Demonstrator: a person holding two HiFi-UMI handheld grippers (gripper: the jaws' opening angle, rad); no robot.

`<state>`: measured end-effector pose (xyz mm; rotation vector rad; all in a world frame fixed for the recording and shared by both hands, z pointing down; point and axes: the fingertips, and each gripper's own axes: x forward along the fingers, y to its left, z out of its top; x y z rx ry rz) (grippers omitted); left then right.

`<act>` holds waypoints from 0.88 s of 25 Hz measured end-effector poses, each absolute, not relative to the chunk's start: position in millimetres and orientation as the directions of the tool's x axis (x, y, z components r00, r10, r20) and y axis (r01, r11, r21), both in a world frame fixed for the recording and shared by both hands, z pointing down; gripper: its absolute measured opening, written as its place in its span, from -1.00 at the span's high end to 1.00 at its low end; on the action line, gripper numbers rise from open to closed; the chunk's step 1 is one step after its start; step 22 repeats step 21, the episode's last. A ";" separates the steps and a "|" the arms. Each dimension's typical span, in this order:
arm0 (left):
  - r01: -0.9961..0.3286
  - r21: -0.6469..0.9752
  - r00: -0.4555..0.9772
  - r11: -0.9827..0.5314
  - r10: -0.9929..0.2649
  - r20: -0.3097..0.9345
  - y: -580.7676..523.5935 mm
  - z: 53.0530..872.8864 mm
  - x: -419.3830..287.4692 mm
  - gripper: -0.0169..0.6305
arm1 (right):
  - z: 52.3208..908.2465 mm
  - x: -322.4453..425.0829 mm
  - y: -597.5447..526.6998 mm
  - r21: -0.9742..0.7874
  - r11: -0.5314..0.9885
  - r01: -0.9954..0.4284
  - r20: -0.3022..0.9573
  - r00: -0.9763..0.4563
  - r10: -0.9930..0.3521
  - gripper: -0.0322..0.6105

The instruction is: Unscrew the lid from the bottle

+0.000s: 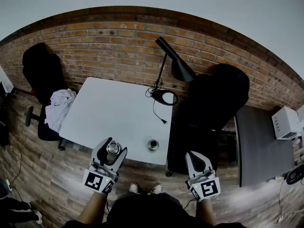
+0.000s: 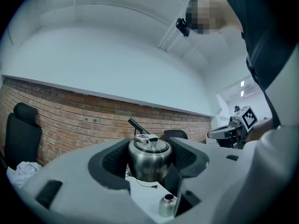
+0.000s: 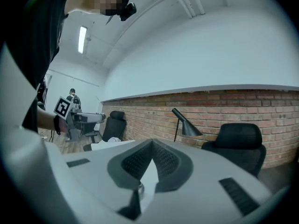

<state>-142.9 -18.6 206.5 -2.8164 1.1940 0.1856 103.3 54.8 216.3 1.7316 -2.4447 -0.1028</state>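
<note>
At the white table (image 1: 118, 108), your left tongs (image 1: 112, 150) grip the bottle (image 2: 148, 162), your right tongs (image 1: 194, 156) are closed empty, and the lid (image 1: 153, 144) seemingly stands off, right of the bottle.

1. The left gripper (image 2: 149, 157) has its padded jaws pressed on both sides of a rounded steel bottle (image 2: 147, 168); a metal ring lies on the bottle's top;
2. Below, a small open-mouthed steel cylinder (image 2: 167, 206) stands on the white table (image 2: 142, 200);
3. Behind are a brick wall (image 2: 79, 120), a black lamp (image 2: 136, 125) and a black chair (image 2: 21, 134); the right gripper (image 2: 236, 129) shows at far right.
</note>
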 end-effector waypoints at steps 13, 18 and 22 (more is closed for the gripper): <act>-0.688 -0.024 0.720 -0.726 -0.678 -0.151 -25.2 199.4 -126.9 0.11 | 212.4 116.9 57.1 0.122 0.283 -0.951 0.063 -0.277 -0.959 0.86; -0.689 -0.021 0.718 -0.724 -0.679 -0.150 -28.2 198.4 -126.5 0.11 | 213.8 114.6 52.8 0.121 0.292 -0.949 0.070 -0.285 -0.956 0.86; -0.688 -0.024 0.720 -0.725 -0.678 -0.149 -32.1 199.7 -124.4 0.11 | 213.8 115.5 47.5 0.123 0.294 -0.948 0.068 -0.287 -0.955 0.86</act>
